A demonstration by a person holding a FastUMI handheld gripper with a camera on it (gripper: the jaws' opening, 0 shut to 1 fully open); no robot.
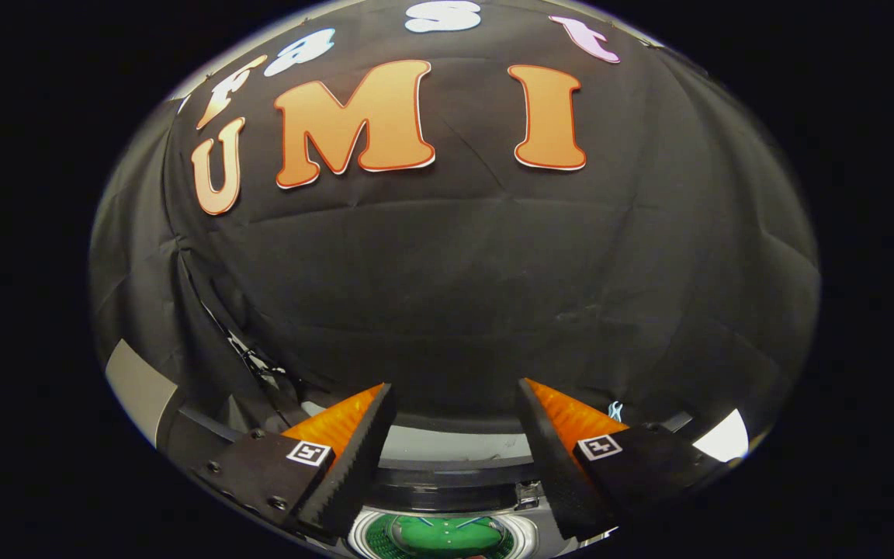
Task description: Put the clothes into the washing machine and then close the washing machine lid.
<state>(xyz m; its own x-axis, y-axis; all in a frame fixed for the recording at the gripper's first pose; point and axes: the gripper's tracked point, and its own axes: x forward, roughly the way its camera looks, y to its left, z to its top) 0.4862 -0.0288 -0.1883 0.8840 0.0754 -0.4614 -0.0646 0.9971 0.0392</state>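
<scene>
My gripper (455,392) is open, with a wide gap and nothing between its fingers. It is raised and looks toward the black cloth wall. Below the fingers, down between them, lies the top of the washing machine (447,481) with a dark band across it. Nearer still is a round white-rimmed opening (439,536) with something green inside; I cannot tell what it is. A pale strip of the machine's back edge (447,444) runs between the two fingers. I cannot tell the lid's position.
The black cloth wall (455,272) hangs close behind the machine. Dark cables (249,357) run down the cloth beyond the left finger. A small light-blue clip (615,409) sits just beyond the right finger. Pale panels (136,388) show at the far left and right (722,436).
</scene>
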